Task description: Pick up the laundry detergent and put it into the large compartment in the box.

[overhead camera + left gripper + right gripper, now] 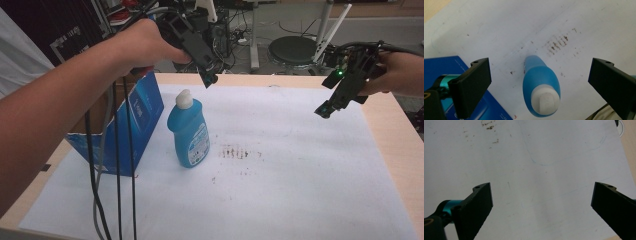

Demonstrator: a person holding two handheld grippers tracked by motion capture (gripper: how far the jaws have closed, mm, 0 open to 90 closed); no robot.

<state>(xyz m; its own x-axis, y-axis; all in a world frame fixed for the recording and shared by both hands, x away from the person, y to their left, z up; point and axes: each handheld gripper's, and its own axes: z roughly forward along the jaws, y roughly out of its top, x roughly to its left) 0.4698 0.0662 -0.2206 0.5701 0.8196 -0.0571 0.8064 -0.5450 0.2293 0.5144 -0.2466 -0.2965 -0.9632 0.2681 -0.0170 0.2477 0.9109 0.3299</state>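
Blue carton (142, 112): stands open at the left side of the worktop (395, 135), on the white sheet.

White sheet (280, 200): covers most of the pale wooden worktop; brown smudges (240, 152) near its middle; a faint curved pen line (564, 157).

Beyond the far edge: a round black stool seat (292, 49), white frame legs (325, 25), cables on the floor.

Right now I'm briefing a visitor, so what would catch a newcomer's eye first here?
The blue bottle with its white cap stands upright on the white sheet, with the open left gripper hovering right above it. A blue box stands just beside the bottle, and the open right gripper hangs far off.
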